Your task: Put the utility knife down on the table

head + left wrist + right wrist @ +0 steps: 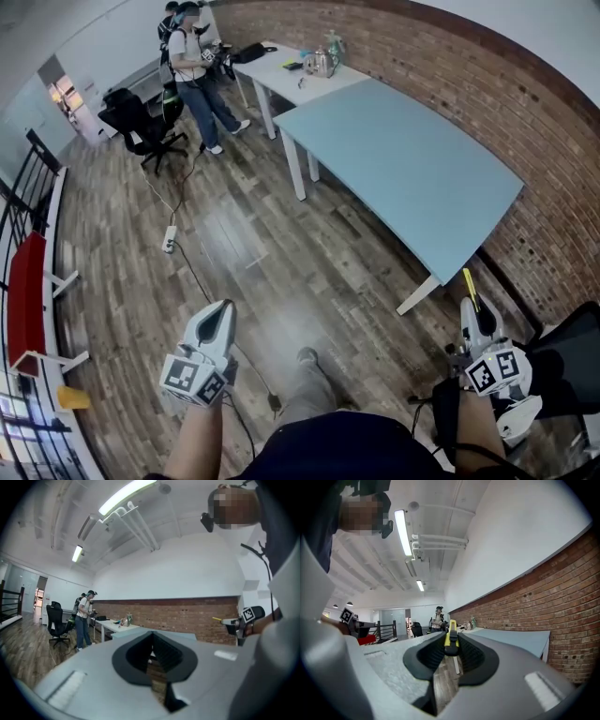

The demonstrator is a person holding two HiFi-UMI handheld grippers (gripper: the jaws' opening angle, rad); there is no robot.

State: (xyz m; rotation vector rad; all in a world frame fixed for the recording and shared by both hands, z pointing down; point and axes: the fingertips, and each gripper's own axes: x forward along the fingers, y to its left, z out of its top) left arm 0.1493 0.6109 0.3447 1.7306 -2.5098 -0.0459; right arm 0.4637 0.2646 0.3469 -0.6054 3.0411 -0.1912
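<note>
Utility knife (451, 638): clamped between my narrowly parted right tongs (451, 649), short of the surface's (403, 159) near corner; left tongs (152, 645) closed, empty.

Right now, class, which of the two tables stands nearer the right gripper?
The light-blue table; the white table lies beyond it, cluttered, with a person beside it.

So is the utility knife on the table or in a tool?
Held: the right tool is shut on the utility knife, off the blue table.
</note>
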